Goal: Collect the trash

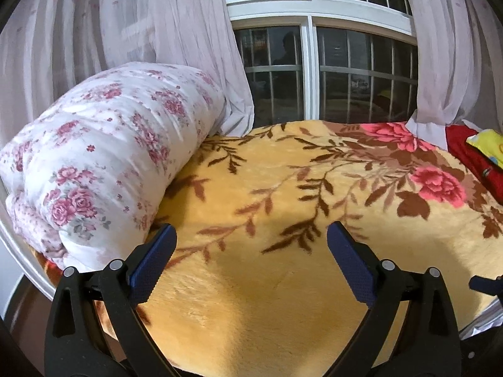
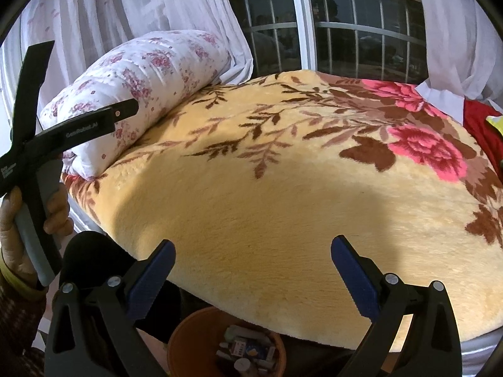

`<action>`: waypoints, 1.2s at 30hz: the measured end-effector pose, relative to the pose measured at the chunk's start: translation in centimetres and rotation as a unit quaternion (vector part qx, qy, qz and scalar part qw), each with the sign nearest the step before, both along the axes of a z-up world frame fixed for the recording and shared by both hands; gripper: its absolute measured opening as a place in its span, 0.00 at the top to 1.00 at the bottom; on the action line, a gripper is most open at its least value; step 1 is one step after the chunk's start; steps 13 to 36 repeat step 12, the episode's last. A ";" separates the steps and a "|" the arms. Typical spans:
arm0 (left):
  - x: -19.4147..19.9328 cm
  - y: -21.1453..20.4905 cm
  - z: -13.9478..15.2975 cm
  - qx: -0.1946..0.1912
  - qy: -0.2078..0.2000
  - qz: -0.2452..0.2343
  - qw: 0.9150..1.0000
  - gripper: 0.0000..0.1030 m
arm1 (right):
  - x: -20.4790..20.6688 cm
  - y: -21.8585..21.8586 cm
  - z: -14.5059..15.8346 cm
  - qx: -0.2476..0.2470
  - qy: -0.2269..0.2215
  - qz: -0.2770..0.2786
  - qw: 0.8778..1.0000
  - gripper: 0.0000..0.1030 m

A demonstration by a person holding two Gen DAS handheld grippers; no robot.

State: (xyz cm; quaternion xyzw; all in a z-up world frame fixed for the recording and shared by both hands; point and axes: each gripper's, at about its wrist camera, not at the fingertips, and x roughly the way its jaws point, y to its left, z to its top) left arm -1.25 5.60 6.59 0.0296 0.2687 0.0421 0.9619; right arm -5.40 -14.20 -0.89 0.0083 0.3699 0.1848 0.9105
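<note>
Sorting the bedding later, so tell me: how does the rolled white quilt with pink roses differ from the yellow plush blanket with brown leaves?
The rolled white quilt with pink roses is bundled into a thick roll; the yellow plush blanket with brown leaves lies spread flat. The quilt's roses are small and scattered; the blanket's are few and large. The quilt looks smooth, the blanket fuzzy. Both are floral, and the quilt lies on the blanket.

Lit warmly from overhead, lamp glare mirrored in dark window (image 1: pixel 273 72). Soft shadows across yellow blanket (image 1: pixel 267 267). Heavy fisheye bending, black vignette at corners; slightly soft throughout.
</note>
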 end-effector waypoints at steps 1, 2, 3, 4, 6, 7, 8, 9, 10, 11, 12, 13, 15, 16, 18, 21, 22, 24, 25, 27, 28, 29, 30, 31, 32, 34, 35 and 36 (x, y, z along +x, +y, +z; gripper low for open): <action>0.0 0.0 0.0 -0.001 -0.001 -0.002 1.000 0.09 | 0.0 0.1 -0.1 -0.001 0.001 0.001 1.000 0.05; 0.0 0.0 0.0 0.000 -0.001 -0.003 1.000 0.09 | 0.0 0.1 -0.1 -0.002 0.001 0.002 1.000 0.05; 0.0 0.0 0.0 0.000 -0.001 -0.003 1.000 0.09 | 0.0 0.2 -0.1 -0.002 0.001 0.002 1.000 0.05; 0.0 0.0 -0.1 -0.001 0.000 -0.005 1.000 0.09 | 0.0 0.2 -0.1 -0.002 0.001 0.002 1.000 0.05; 0.0 0.0 -0.1 -0.006 0.001 -0.013 1.000 0.09 | 0.0 0.1 -0.1 0.000 0.000 0.001 1.000 0.05; 0.0 0.0 -0.1 -0.009 0.002 -0.018 1.000 0.09 | 0.0 0.1 -0.2 0.000 -0.001 -0.001 1.000 0.05; 0.1 0.0 -0.1 -0.009 0.004 -0.021 1.000 0.09 | 0.1 0.1 -0.1 0.001 -0.002 -0.003 1.000 0.05; 0.1 -0.1 -0.1 -0.006 0.004 -0.021 1.000 0.09 | 0.2 0.0 -0.1 0.002 -0.003 -0.005 1.000 0.05; 0.1 -0.1 -0.1 -0.004 0.004 -0.021 1.000 0.09 | 0.2 -0.1 0.0 0.002 -0.004 -0.008 1.000 0.05; 0.1 -0.1 -0.1 -0.003 0.004 -0.022 1.000 0.09 | 0.2 -0.2 0.1 0.002 -0.006 -0.010 1.000 0.05; 0.2 -0.1 -0.2 -0.004 0.006 -0.021 1.000 0.09 | 0.3 -0.4 0.2 0.003 -0.009 -0.014 1.000 0.05; 0.2 -0.1 -0.2 -0.004 0.006 -0.021 1.000 0.09 | 0.3 -0.4 0.2 0.003 -0.009 -0.014 1.000 0.05; 0.2 -0.1 -0.2 -0.004 0.006 -0.021 1.000 0.09 | 0.3 -0.4 0.2 0.003 -0.009 -0.014 1.000 0.05; 0.2 -0.1 -0.2 -0.004 0.006 -0.021 1.000 0.09 | 0.3 -0.4 0.2 0.003 -0.009 -0.014 1.000 0.05; 0.2 -0.1 -0.2 -0.004 0.006 -0.021 1.000 0.09 | 0.3 -0.4 0.2 0.003 -0.009 -0.014 1.000 0.05; 0.2 -0.1 -0.2 -0.004 0.006 -0.021 1.000 0.09 | 0.3 -0.4 0.2 0.003 -0.009 -0.014 1.000 0.05; 0.2 -0.1 -0.2 -0.004 0.006 -0.021 1.000 0.09 | 0.3 -0.4 0.2 0.003 -0.009 -0.014 1.000 0.05; 0.2 -0.1 -0.2 -0.004 0.006 -0.021 1.000 0.09 | 0.3 -0.4 0.2 0.003 -0.009 -0.014 1.000 0.05; 0.2 -0.1 -0.2 -0.004 0.006 -0.021 1.000 0.09 | 0.3 -0.4 0.2 0.003 -0.009 -0.014 1.000 0.05; 0.2 -0.1 -0.2 -0.004 0.006 -0.021 1.000 0.09 | 0.3 -0.4 0.2 0.003 -0.009 -0.014 1.000 0.05; 0.2 -0.1 -0.2 -0.004 0.006 -0.021 1.000 0.09 | 0.3 -0.4 0.2 0.003 -0.009 -0.014 1.000 0.05; 0.2 -0.1 -0.2 -0.004 0.006 -0.021 1.000 0.09 | 0.3 -0.4 0.2 0.003 -0.009 -0.014 1.000 0.05; 0.2 -0.1 -0.2 -0.004 0.006 -0.021 1.000 0.09 | 0.3 -0.4 0.2 0.003 -0.009 -0.014 1.000 0.05; 0.2 -0.1 -0.2 -0.004 0.006 -0.021 1.000 0.09 | 0.3 -0.4 0.2 0.003 -0.009 -0.014 1.000 0.05; 0.2 -0.1 -0.2 -0.004 0.006 -0.021 1.000 0.09 | 0.3 -0.4 0.2 0.003 -0.009 -0.014 1.000 0.05; 0.2 -0.1 -0.2 -0.004 0.006 -0.021 1.000 0.09 | 0.3 -0.4 0.2 0.003 -0.009 -0.014 1.000 0.05; 0.2 -0.1 -0.2 -0.004 0.006 -0.021 1.000 0.09 | 0.3 -0.4 0.2 0.003 -0.009 -0.014 1.000 0.05; 0.2 -0.1 -0.2 -0.004 0.006 -0.021 1.000 0.09 | 0.3 -0.4 0.2 0.003 -0.009 -0.014 1.000 0.05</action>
